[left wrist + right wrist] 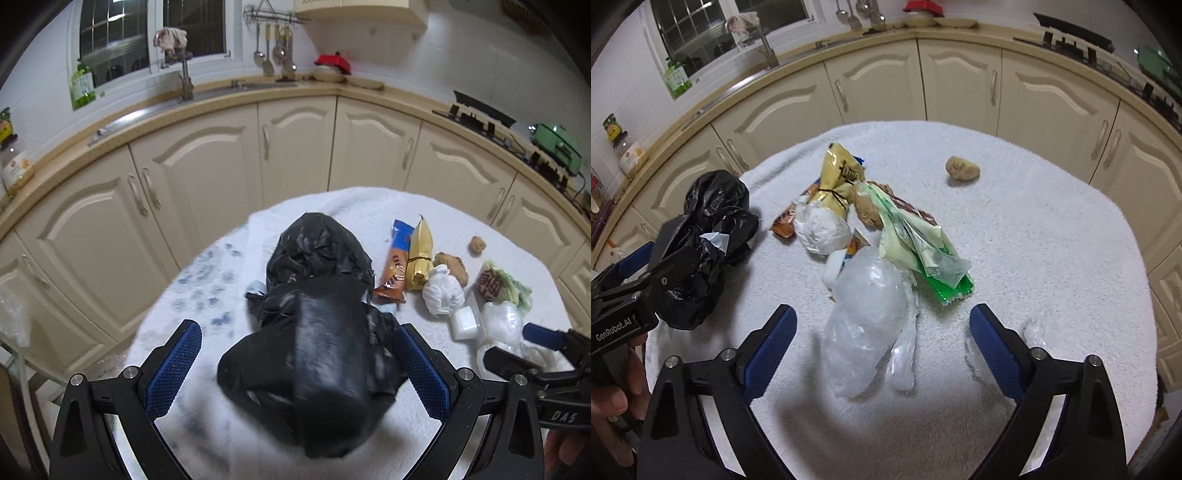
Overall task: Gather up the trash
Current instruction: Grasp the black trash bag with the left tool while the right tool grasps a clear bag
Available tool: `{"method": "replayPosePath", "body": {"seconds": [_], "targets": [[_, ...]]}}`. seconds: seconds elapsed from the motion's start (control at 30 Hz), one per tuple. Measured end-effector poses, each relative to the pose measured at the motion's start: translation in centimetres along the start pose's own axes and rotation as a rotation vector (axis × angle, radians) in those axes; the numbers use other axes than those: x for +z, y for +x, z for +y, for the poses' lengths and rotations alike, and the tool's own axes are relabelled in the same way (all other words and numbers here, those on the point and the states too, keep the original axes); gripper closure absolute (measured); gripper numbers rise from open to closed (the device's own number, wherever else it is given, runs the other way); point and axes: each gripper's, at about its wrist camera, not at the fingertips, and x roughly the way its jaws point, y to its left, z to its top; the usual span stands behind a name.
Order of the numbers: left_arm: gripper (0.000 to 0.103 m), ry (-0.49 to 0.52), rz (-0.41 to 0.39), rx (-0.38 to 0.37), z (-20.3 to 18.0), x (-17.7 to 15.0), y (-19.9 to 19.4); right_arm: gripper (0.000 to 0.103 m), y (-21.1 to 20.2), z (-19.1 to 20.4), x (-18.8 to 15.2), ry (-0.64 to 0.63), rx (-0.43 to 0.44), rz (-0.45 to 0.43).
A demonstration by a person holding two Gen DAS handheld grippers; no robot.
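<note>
Left gripper (295, 365) jaws stand wide apart, with the black bag (314, 332) lying between them on the white towel (369, 206). The right pad looks close against the bag's crumpled side; whether it touches, cannot tell. The left pad is clear of the bag. The bag runs from between the pads out past the fingertips, toward the cabinets (207, 177).

Right gripper (882, 339) jaws also apart, nothing clamped. A clear plastic bag (864, 317) lies between them, nearer the left pad, touching neither. Beyond the fingertips sits the trash heap: green wrapper (945, 284), pale film (916, 243), white wad (822, 230), gold packet (838, 177), orange wrapper (783, 221). A brown lump (962, 168) lies alone, well beyond the right fingertip. A small clear scrap (1039, 328) sits just outside the right pad.

In the right view the left gripper enters from the left edge over the black bag, a hand (613, 398) on its grip.
</note>
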Motion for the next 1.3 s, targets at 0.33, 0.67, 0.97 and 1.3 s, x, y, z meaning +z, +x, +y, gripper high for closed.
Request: {"method": "replayPosePath", "body": {"seconds": [0.33, 0.67, 0.97, 1.3], "targets": [[0.043, -0.035, 0.077, -0.132, -0.3, 3.1, 7.5, 0.066, 0.8, 0.1, -0.7, -0.043, 0.039, 0.008], [0.045, -0.05, 0.038, -0.154, 0.4, 3.7, 6.9, 0.066, -2.1, 0.0, -3.4, -0.023, 0.117, -0.016], [0.045, -0.054, -0.023, -0.165, -0.6, 2.6, 3.6, 0.066, -5.9, -0.8, -5.4, -0.017, 0.149, -0.08], [0.045, 0.021, -0.137, -0.233, -3.6, 3.2, 0.0, 0.066, -13.0, -4.6, -6.4, 0.032, 0.158, -0.218]]}}
